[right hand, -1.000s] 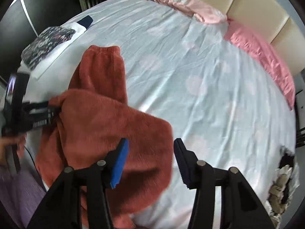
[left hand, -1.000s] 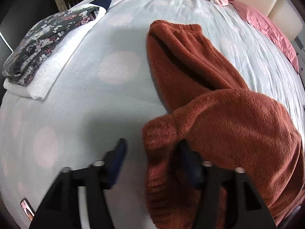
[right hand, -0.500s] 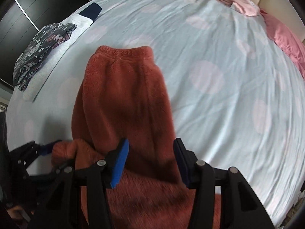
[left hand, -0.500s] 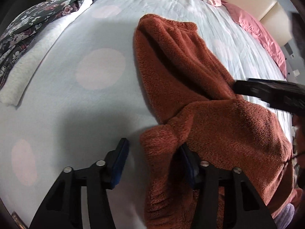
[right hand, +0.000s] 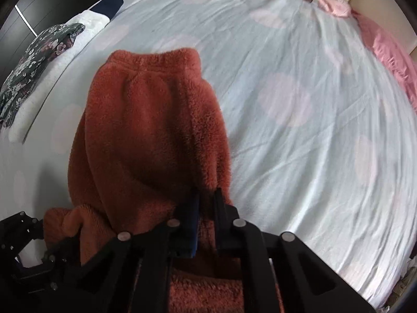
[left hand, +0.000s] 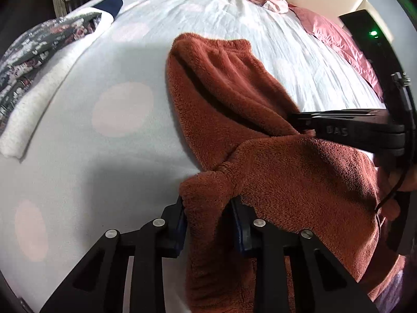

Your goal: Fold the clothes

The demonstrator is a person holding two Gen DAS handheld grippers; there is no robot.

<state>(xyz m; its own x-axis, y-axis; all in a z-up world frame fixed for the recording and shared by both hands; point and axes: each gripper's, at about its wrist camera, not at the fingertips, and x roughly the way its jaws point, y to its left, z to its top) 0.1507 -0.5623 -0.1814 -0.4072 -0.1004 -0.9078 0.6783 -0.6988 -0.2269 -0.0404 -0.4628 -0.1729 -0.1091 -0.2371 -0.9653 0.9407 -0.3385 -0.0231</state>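
Tongs on both sides are pinching the same rust fleece garment (left hand: 234, 109): the left tongs (left hand: 209, 221) are closing on a bunched near corner, the right tongs (right hand: 207, 208) are pressing together on the near right edge, with fabric running between the pads. The garment is lying on the bed (right hand: 299, 104), stretching straight ahead of both tongs, its long axis running away from them toward the gathered, elastic-looking hem (right hand: 153, 57) at the far end. Its near end is doubling over and hanging below the tongs toward the person. The two grips are sitting at about the same distance along the axis, left and right of it, so neither hand is nearer the far hem. Judgement: any fold is turning on carrying the held near edge forward along that axis. A folded pile (left hand: 39, 60) is lying far ahead and left of the left tongs.
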